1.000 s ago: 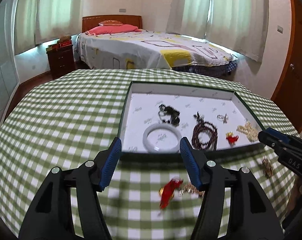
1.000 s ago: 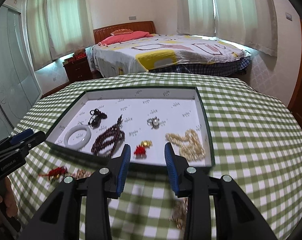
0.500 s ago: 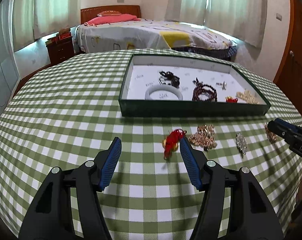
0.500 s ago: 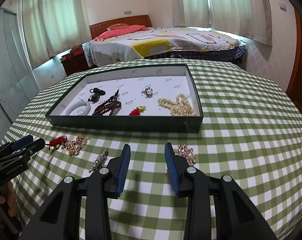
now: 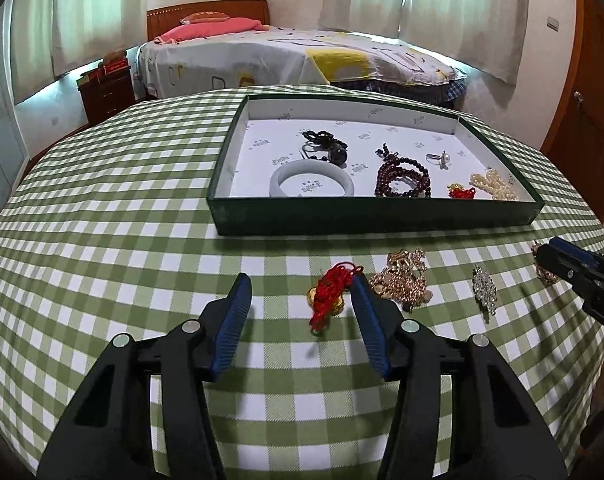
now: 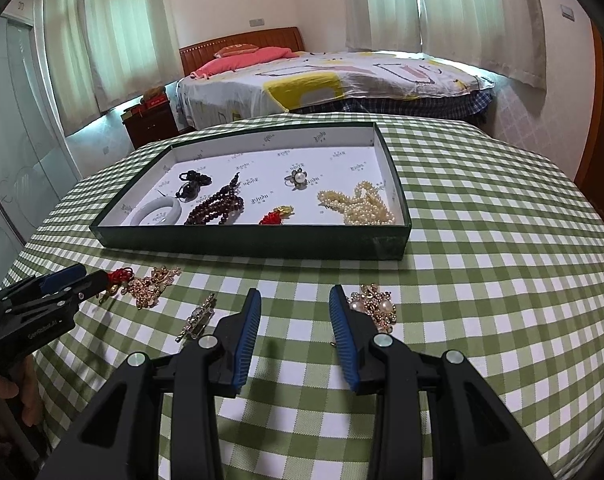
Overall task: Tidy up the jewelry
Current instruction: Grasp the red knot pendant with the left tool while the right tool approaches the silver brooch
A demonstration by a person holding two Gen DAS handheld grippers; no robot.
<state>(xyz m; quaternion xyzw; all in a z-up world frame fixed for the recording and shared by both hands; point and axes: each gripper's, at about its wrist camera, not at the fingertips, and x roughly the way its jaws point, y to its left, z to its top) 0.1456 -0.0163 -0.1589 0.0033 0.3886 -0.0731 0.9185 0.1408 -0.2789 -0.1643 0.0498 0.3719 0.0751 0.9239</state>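
Note:
A green tray (image 5: 373, 216) (image 6: 254, 242) with a white floor holds a white bangle (image 5: 311, 185), dark beads (image 5: 401, 174), a pearl ring (image 6: 298, 178), a pearl string (image 6: 357, 208) and a small red charm (image 6: 276, 216). On the checked cloth in front lie a red cord charm (image 5: 331, 290), a gold chain piece (image 5: 403, 278), a crystal brooch (image 5: 485, 286) (image 6: 200, 316) and a pearl-and-gold piece (image 6: 375, 306). My left gripper (image 5: 300, 292) is open, low over the cloth, with the red charm just inside its right finger. My right gripper (image 6: 294, 308) is open, the pearl-and-gold piece beside its right finger.
The round table (image 6: 501, 240) has a green-and-white checked cloth that drops off at the near and side edges. A bed (image 6: 341, 76) and a nightstand (image 5: 108, 92) stand behind it. A wooden door (image 5: 593, 80) is at the right.
Both grippers have pulled back from over the tray and come down low over the cloth in front of it. Both stay open and empty.

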